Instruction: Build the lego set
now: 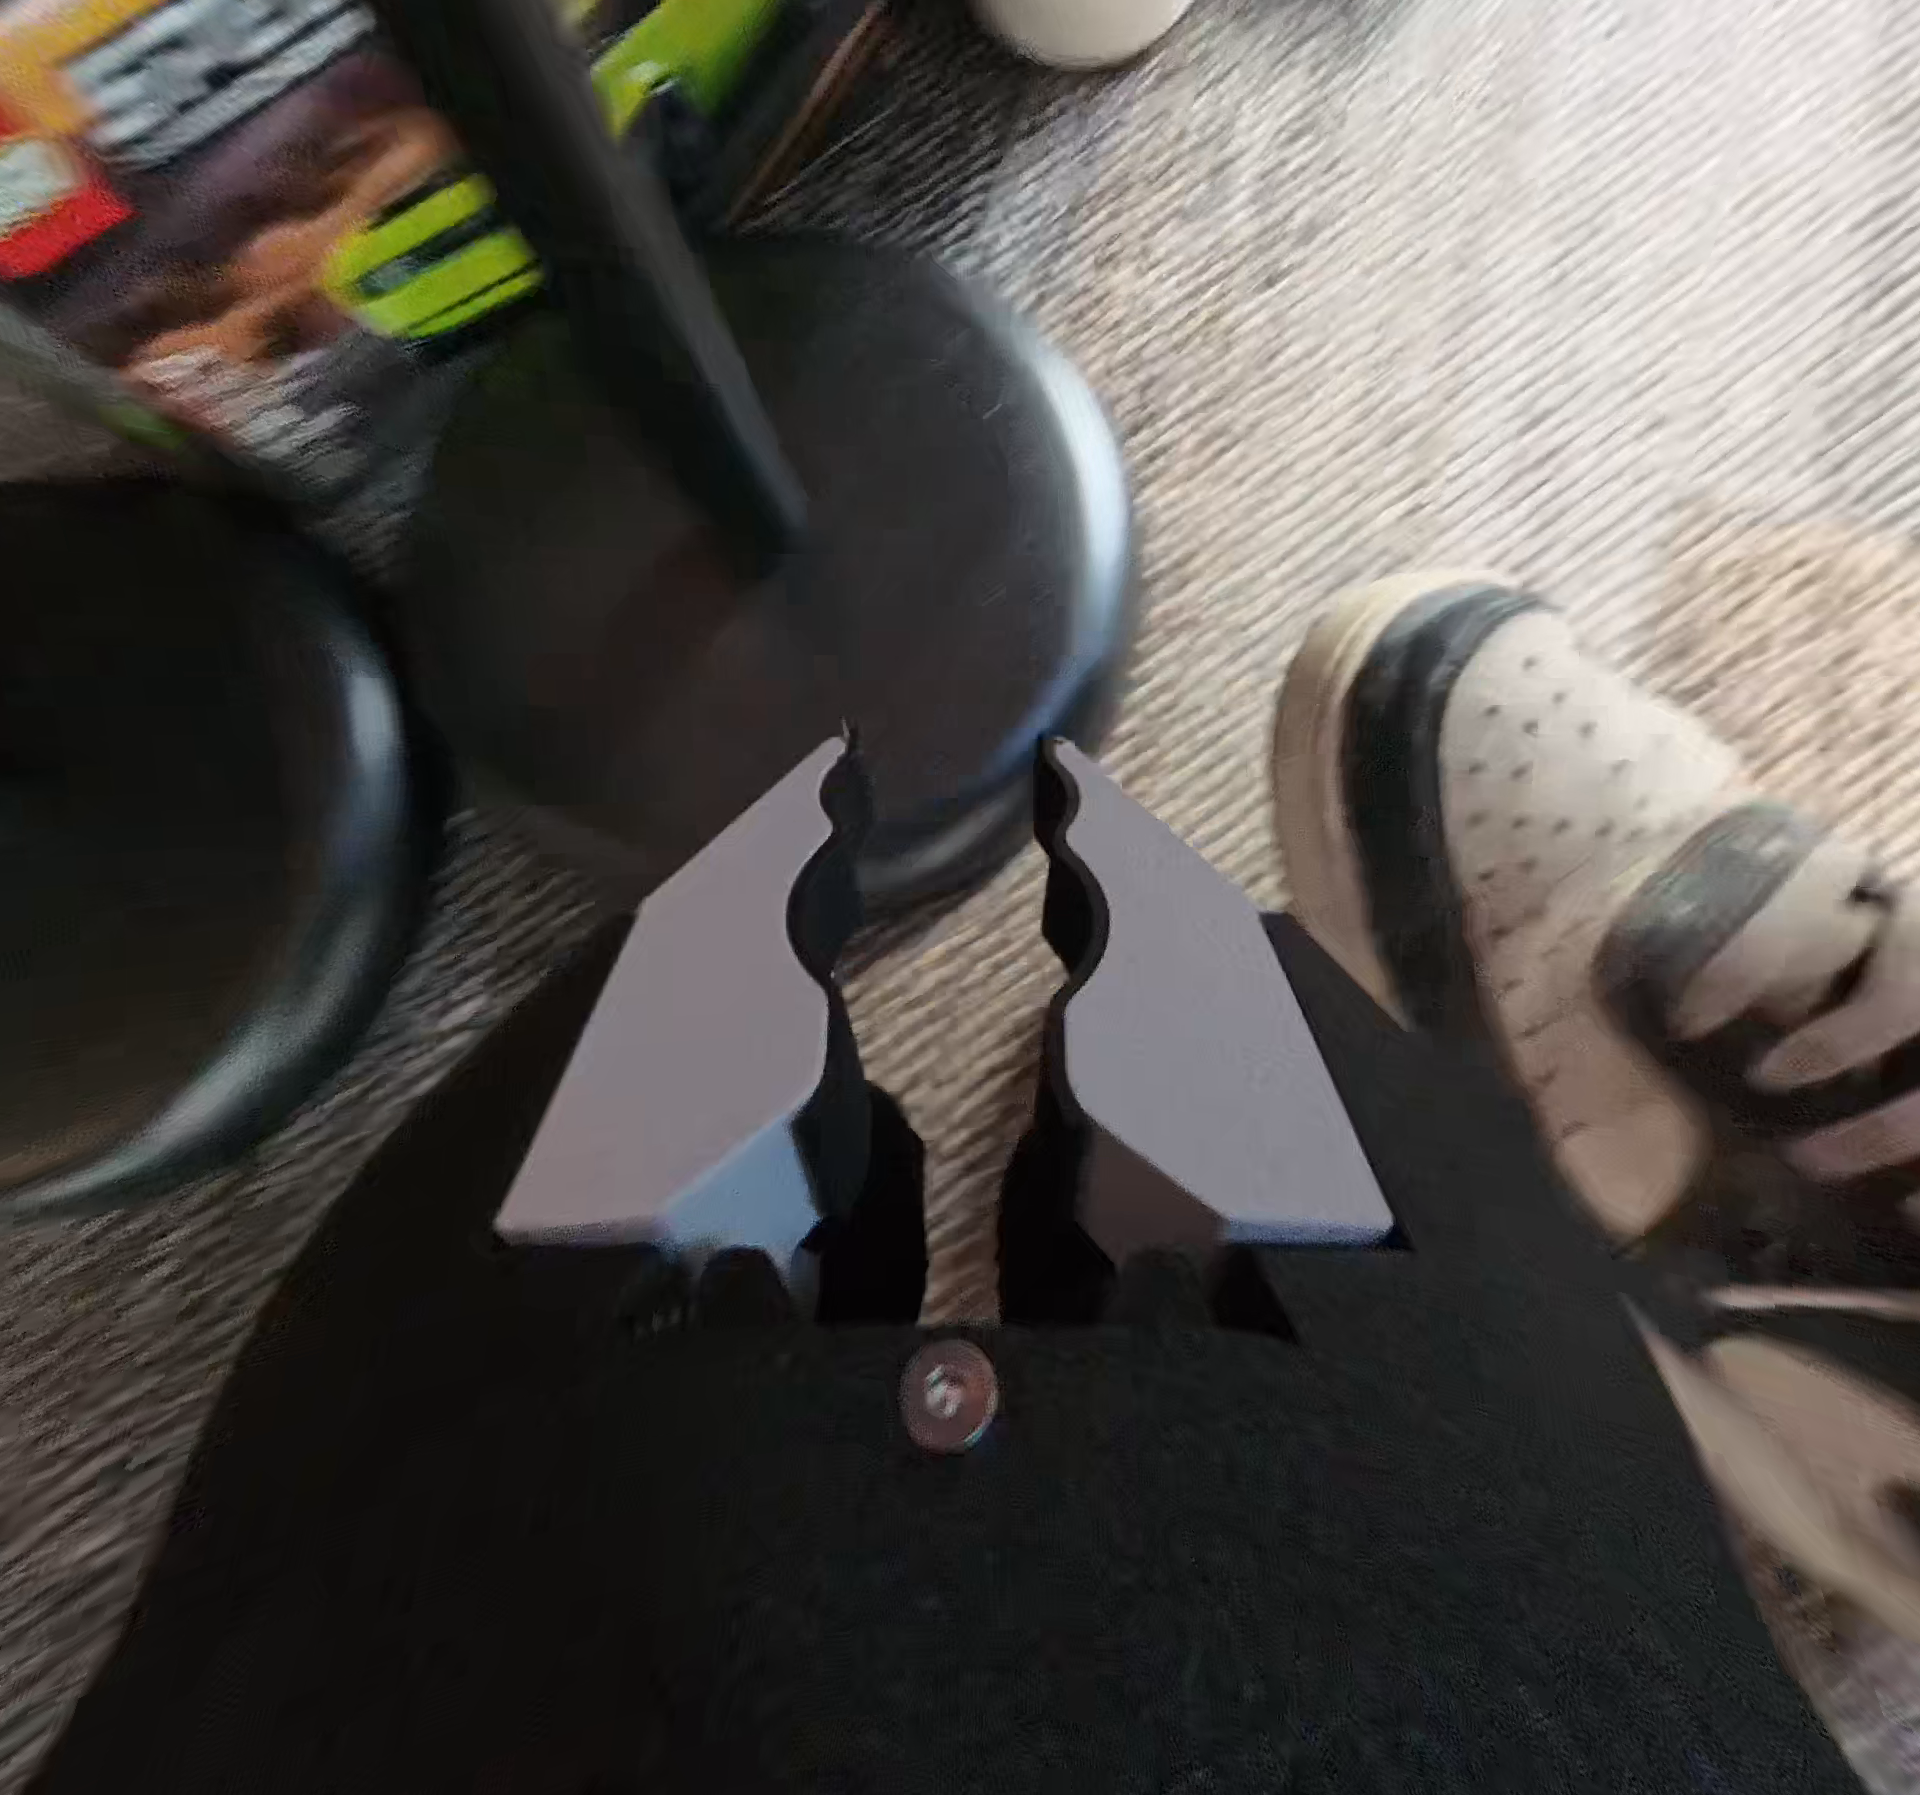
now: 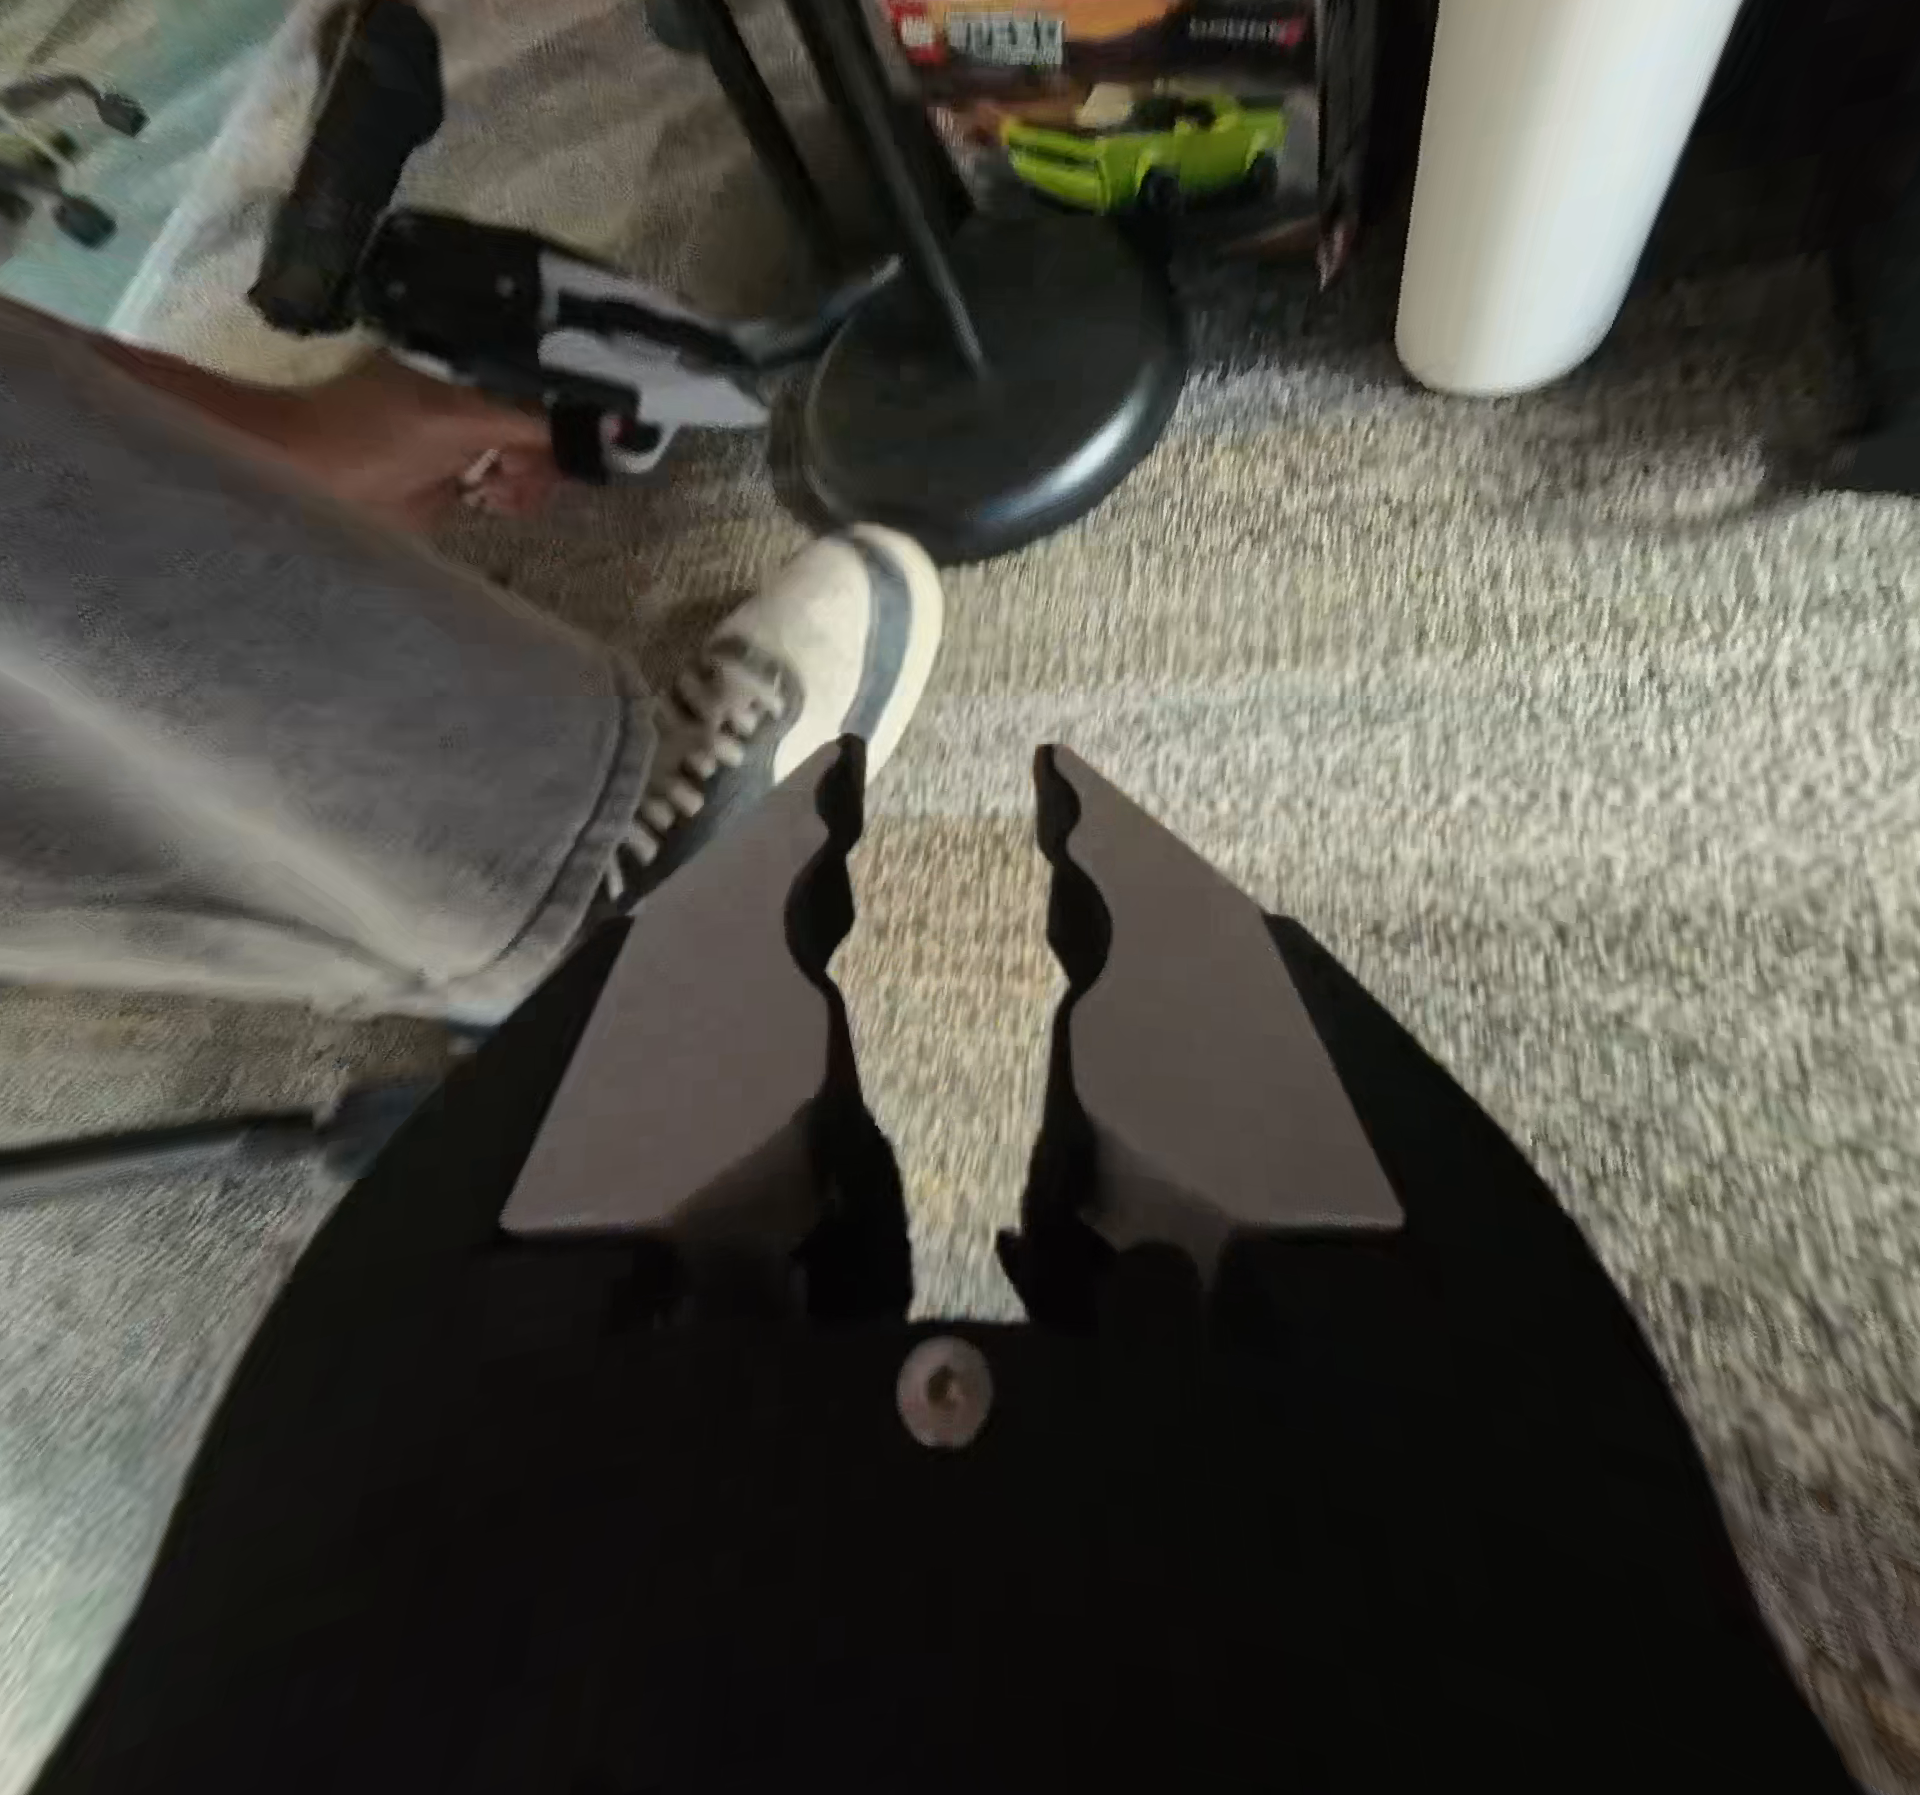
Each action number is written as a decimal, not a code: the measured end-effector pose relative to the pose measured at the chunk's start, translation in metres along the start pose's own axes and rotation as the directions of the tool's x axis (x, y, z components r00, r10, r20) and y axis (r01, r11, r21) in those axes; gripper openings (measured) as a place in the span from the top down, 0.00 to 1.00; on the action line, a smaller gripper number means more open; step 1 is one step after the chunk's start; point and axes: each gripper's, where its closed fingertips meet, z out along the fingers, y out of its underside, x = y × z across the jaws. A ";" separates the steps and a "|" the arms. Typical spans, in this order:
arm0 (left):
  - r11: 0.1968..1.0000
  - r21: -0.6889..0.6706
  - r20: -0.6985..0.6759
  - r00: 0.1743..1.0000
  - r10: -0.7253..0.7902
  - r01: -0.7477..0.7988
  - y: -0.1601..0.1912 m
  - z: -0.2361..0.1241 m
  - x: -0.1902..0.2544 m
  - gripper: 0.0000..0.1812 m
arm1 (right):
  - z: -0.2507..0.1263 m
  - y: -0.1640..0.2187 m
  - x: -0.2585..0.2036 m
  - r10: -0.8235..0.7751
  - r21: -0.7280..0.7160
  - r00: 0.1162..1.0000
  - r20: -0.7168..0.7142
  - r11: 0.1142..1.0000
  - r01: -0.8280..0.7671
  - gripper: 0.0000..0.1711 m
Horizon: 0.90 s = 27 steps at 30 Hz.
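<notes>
A lego set box point(image 2: 1101, 72) with green cars pictured on it stands on the carpet behind a black stand; it also shows blurred in the left wrist view point(image 1: 249, 145). My left gripper point(image 1: 948, 758) is open and empty, pointing down over the round black stand base point(image 1: 831, 540). My right gripper point(image 2: 948, 769) is open and empty above the carpet, well short of the box. The left gripper also shows farther off in the right wrist view point(image 2: 499, 311). No loose bricks are in view.
A black pole point(image 2: 873, 124) rises from a round base point(image 2: 987, 415). A white cylinder point(image 2: 1558, 135) stands at right. A person's shoe point(image 1: 1558, 893), also in the right wrist view point(image 2: 821, 654), and grey trouser leg point(image 2: 291, 727) are close. A second dark round base point(image 1: 177, 831) lies left. Grey carpet point(image 2: 1455, 810) covers the floor. Spacing between my two grippers at the tips: around 35 cm.
</notes>
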 end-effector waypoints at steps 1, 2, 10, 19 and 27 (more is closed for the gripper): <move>1.000 -0.015 0.020 0.999 0.028 -0.028 0.010 -0.008 -0.024 0.84 | 0.031 -0.017 0.009 -0.001 0.084 1.000 -0.005 0.997 0.001 0.79; 0.999 -0.022 0.031 0.999 0.034 -0.034 0.013 -0.014 -0.047 0.83 | 0.062 -0.035 0.017 0.007 0.164 1.000 -0.008 0.987 -0.006 0.76; 0.990 -0.113 0.076 0.995 -0.072 0.080 -0.056 0.030 -0.182 0.56 | 0.303 -0.077 0.072 0.111 0.200 0.993 -0.045 0.975 -0.100 0.78; 0.979 -0.098 0.022 0.984 -0.179 0.181 -0.078 0.084 -0.211 0.54 | 0.402 -0.072 0.124 0.295 0.066 0.939 -0.180 0.956 -0.287 0.75; 0.989 -0.056 -0.003 0.991 -0.137 0.136 -0.096 0.113 -0.221 0.54 | 0.418 -0.090 0.133 0.288 0.090 0.938 -0.194 0.957 -0.275 0.76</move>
